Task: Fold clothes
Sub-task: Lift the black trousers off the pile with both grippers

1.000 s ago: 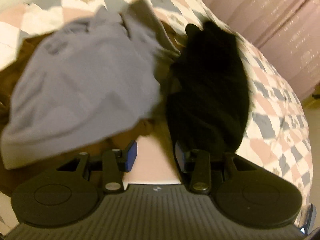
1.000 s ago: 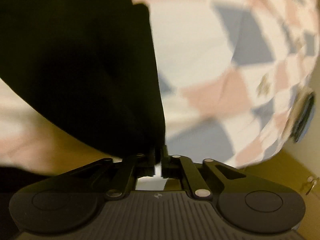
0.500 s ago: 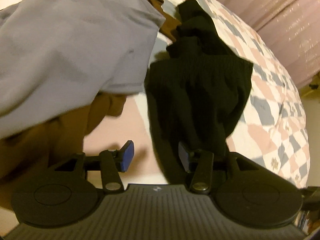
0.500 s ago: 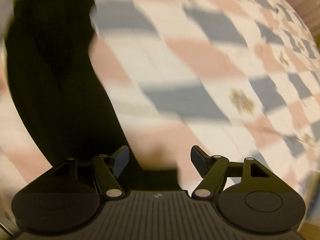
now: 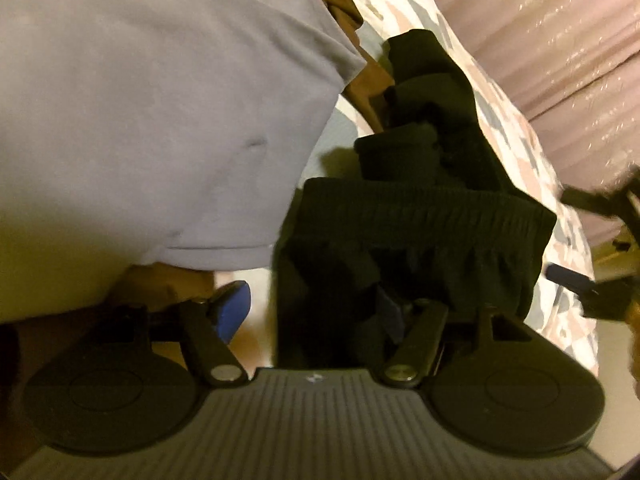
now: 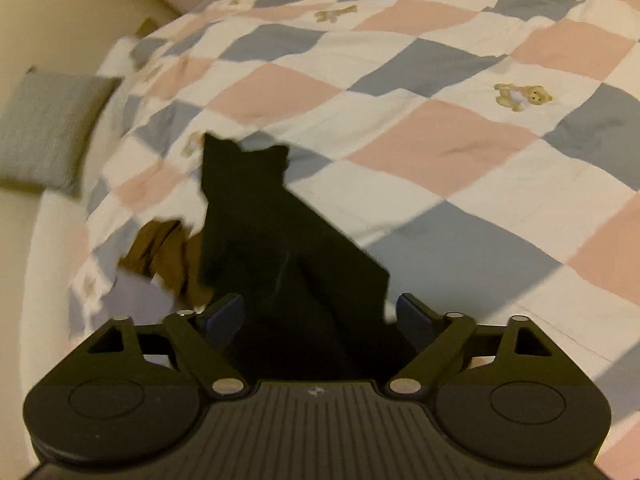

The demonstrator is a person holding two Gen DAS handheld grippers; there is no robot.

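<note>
A black garment (image 5: 420,232) with a ribbed elastic waistband lies crumpled on the checkered quilt (image 5: 560,292). My left gripper (image 5: 312,310) is open right at the waistband; black cloth drapes over its right finger, and the left blue pad is bare. In the right wrist view the same black garment (image 6: 280,248) stretches away between the wide-open fingers of my right gripper (image 6: 318,314), neither pad pinching it. A lilac-grey garment (image 5: 160,100) fills the left of the left wrist view, over a brown garment (image 5: 360,80).
The quilt (image 6: 440,152) spreads wide to the right of the black garment. A grey pillow (image 6: 48,128) lies at the far left by the wall. The brown garment (image 6: 160,252) and lilac-grey garment (image 6: 136,292) sit left of the black one. Pink curtains (image 5: 540,40) hang behind.
My right gripper, shut on the black garment a second ago, has opened and drawn back. The left gripper has closed in on the garment's waistband.
</note>
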